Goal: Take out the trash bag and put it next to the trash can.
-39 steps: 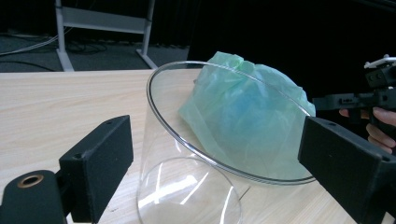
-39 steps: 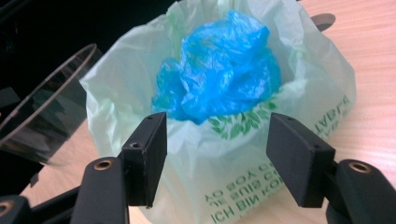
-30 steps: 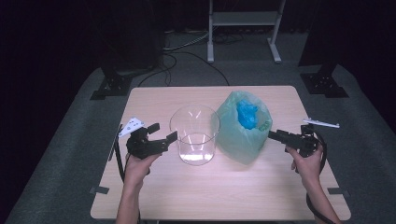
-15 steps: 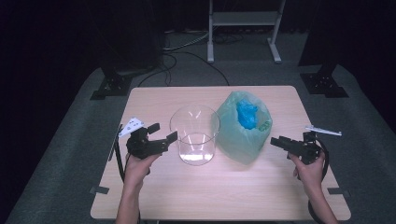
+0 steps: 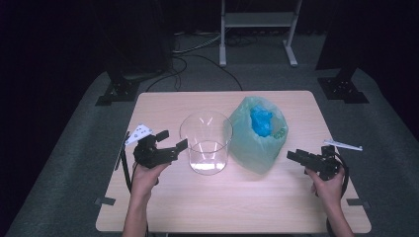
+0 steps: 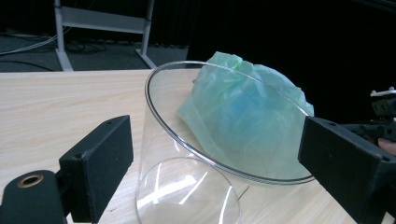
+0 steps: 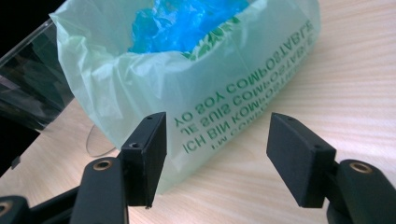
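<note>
While both sets of fingers stand wide apart and empty, the left gripper [image 5: 170, 143] sits just left of the clear glass container [image 5: 206, 142], and the right gripper [image 5: 297, 157] faces the green bag [image 5: 259, 136] beside it on the counter [image 5: 237, 202].

I'm seeing a pale green bag [image 5: 259, 143] printed with darker green lettering, bright blue stuff [image 5: 260, 121] inside, a clear container [image 5: 205, 143], the light-wood worktop [image 5: 237, 207], black tongs [image 7: 212, 154].
</note>
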Action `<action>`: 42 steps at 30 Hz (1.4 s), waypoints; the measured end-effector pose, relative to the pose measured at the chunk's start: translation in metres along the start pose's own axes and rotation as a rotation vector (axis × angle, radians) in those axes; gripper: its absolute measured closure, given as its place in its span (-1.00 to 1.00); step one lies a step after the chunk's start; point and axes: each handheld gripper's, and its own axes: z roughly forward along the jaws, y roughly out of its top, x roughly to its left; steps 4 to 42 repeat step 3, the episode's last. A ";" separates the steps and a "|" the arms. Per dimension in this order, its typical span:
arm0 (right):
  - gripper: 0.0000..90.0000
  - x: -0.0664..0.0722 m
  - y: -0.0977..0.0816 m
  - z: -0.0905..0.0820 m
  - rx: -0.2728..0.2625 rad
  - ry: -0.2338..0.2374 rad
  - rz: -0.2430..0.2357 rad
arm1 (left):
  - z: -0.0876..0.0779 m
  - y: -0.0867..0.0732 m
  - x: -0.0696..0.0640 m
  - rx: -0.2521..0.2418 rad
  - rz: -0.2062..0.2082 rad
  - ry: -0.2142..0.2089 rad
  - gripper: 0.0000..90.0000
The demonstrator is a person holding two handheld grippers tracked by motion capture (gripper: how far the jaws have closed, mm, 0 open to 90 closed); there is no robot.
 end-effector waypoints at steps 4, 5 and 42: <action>-0.17 -0.003 -0.006 -0.004 -0.009 -0.005 0.007 | 0.000 0.000 0.000 -0.001 0.002 0.000 -0.80; -0.17 -0.003 -0.006 -0.004 -0.009 -0.005 0.007 | 0.000 0.000 0.000 -0.001 0.002 0.000 -0.80; -0.17 -0.003 -0.006 -0.004 -0.009 -0.005 0.007 | 0.000 0.000 0.000 -0.001 0.002 0.000 -0.80</action>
